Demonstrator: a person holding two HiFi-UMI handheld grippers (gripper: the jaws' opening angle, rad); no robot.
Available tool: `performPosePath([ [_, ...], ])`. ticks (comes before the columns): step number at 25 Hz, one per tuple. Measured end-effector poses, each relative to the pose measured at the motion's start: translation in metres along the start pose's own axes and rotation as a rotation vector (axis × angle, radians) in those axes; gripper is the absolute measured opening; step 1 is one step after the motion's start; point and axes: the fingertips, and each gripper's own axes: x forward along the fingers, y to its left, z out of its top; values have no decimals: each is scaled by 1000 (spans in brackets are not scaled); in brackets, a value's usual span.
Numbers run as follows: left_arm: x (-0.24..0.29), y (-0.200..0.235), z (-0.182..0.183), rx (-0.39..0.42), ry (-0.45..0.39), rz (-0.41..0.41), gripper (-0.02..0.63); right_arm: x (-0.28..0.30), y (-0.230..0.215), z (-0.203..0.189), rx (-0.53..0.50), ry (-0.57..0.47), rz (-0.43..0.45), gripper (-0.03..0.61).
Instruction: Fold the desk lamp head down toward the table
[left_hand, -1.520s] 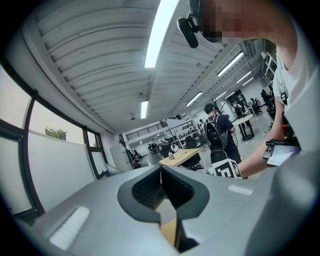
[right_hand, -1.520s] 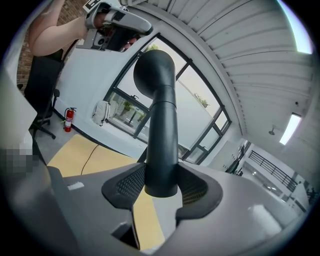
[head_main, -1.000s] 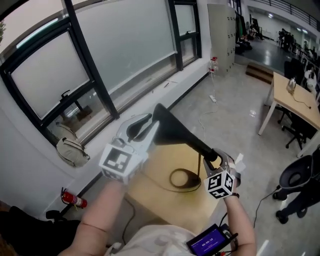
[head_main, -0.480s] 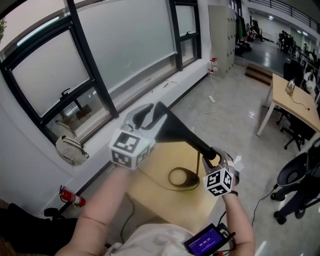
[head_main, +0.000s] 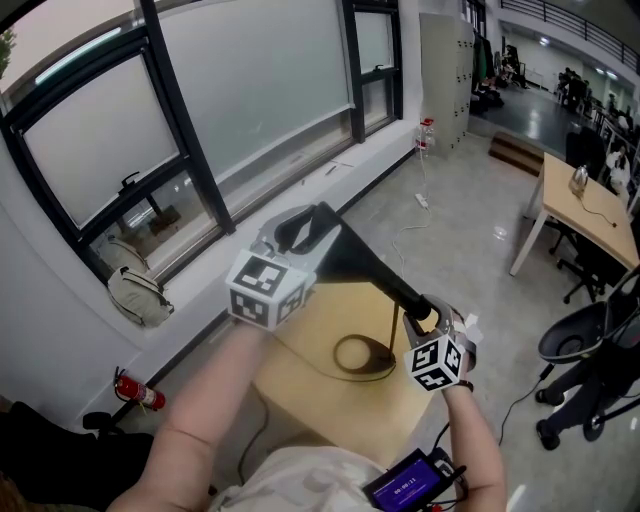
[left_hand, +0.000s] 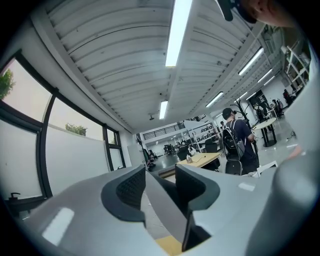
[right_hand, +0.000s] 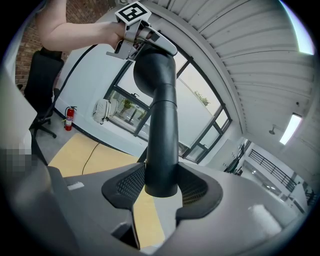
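head view, down onto a table (head_main: 310, 392): closed with the right gripper (head_main: 427, 316) on the black arm (head_main: 392, 290) of the lamp, near the ring base (head_main: 365, 357) lying on the table. in right gripper view, pressed by both pads on the sides of this tube. at the upper end of the arm, well above the table and tilted, the wedge head (head_main: 345, 262). around its thin edge the left gripper (head_main: 297, 232), just been opening and now wide apart, touching the head with neither pad
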Motion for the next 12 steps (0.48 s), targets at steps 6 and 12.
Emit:
performPosePath([
  [6, -2, 1, -1, 2, -23, -18, 187, -1, 1, 1, -6, 12, -2, 212],
  [12, -3, 7, -7, -37, -47, -35, 187, -2, -3, 1, -34, 40, -15, 212],
])
